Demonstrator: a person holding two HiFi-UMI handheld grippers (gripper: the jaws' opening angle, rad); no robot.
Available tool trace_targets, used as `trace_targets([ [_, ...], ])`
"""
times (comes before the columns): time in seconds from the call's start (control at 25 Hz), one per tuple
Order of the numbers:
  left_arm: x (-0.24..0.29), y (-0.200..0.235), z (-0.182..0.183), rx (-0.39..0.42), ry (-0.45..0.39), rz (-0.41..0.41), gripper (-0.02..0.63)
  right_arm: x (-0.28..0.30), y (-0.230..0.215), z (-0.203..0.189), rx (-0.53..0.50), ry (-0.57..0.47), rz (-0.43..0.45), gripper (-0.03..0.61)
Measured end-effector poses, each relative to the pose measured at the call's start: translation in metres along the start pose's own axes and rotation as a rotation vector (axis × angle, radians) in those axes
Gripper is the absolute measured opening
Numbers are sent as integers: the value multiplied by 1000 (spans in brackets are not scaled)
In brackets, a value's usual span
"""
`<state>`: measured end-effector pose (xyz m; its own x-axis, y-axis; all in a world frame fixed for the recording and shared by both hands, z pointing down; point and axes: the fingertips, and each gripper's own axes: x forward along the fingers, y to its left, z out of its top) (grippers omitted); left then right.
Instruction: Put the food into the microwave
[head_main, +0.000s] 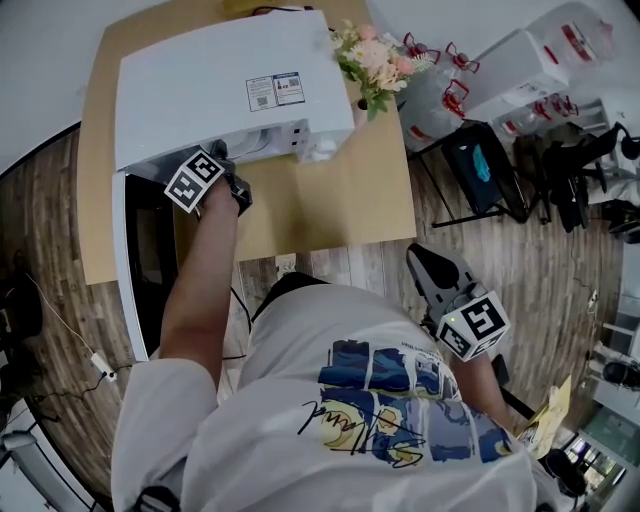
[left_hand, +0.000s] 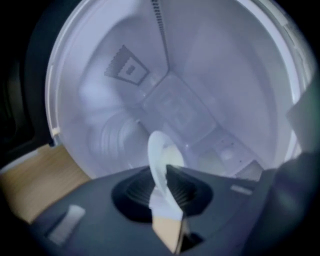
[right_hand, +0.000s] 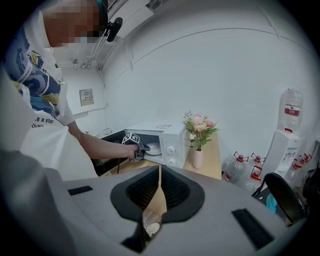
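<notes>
My left gripper (head_main: 228, 160) reaches into the open white microwave (head_main: 220, 80), which stands at the far left of the wooden desk (head_main: 320, 200). Its jaws stand slightly apart, with the rim of a white plate (left_hand: 157, 150) between them. The plate is inside the cavity, over the ridged turntable (left_hand: 117, 137). Something pale yellowish (left_hand: 174, 154) lies on the plate, too blurred to name as any one food. The gripper is rolled on its side, so in its own view the plate shows nearly edge-on.

The microwave's dark door (head_main: 145, 260) hangs open past the desk's left edge.

My right gripper (head_main: 425, 262) is off the desk, beyond its near right corner and over the wood floor (head_main: 500, 240). Its jaws are together with nothing between them, and it points toward the desk. From there it looks back at the microwave front, where my left arm (right_hand: 95, 145) stretches to the opening.

A bunch of pink flowers (head_main: 370, 55) in a pale vase (right_hand: 198, 157) stands just beside the microwave's right side, near the desk's far right corner. Large water bottles (right_hand: 240, 170) stand on the floor beyond the desk's right edge.
</notes>
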<state>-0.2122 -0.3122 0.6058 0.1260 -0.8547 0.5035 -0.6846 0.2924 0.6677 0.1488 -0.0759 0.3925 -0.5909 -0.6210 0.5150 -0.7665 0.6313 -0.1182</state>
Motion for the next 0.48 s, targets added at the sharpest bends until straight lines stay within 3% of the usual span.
trace_targets([
  [0.36,0,-1,2,416,8,179,183,-7,-1,-5,4,4,-1,17],
  [0.48,1,0,2,500,4,221,213,-9,-1,-7,7,5,1,17],
])
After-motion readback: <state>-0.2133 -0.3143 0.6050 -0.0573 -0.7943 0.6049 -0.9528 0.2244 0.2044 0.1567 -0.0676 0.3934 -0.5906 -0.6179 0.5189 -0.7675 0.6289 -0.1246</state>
